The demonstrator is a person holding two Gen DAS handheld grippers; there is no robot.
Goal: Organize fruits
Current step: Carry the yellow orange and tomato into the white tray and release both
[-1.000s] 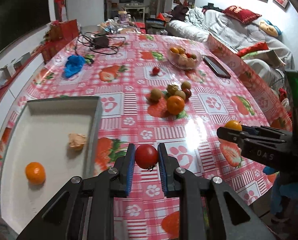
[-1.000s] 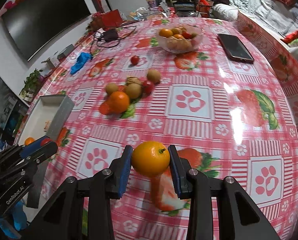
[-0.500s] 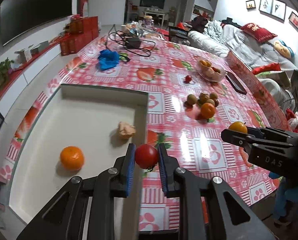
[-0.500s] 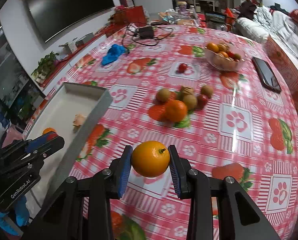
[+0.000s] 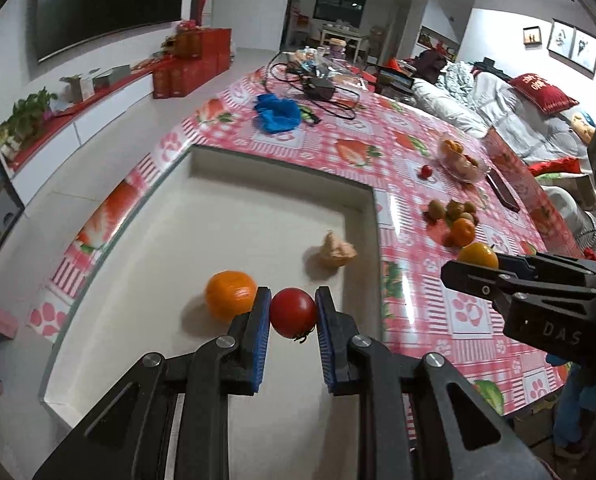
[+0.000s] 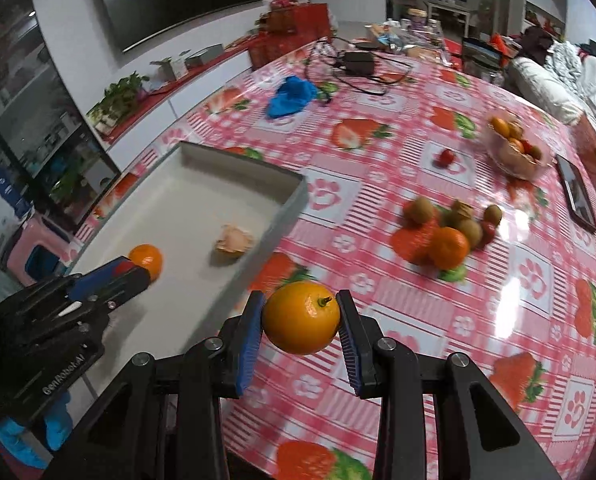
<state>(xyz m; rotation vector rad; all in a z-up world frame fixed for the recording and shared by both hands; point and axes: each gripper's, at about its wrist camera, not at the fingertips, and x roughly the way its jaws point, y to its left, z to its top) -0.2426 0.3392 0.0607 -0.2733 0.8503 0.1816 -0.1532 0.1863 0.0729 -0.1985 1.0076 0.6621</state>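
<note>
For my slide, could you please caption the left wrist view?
Left gripper holds a red tomato over the white tray, beside a mandarin.

1. The left gripper (image 5: 292, 312) clamped a red tomato (image 5: 292, 312) between its blue pads, above the white tray (image 5: 257, 216).
2. In the tray, a mandarin (image 5: 230, 294) lay just at the tomato's 9 o'clock, a crumpled scrap (image 5: 335, 251) at its 1 o'clock.
3. The right gripper (image 5: 464, 270) gripped an orange (image 5: 477, 255) at 3 o'clock, over the tablecloth (image 5: 418, 320).
4. A fruit pile (image 5: 456, 218) sat at 2 o'clock.

Red tomato (image 5: 292, 312) above white tray (image 5: 257, 184); orange (image 6: 301, 318) aloft.
</note>
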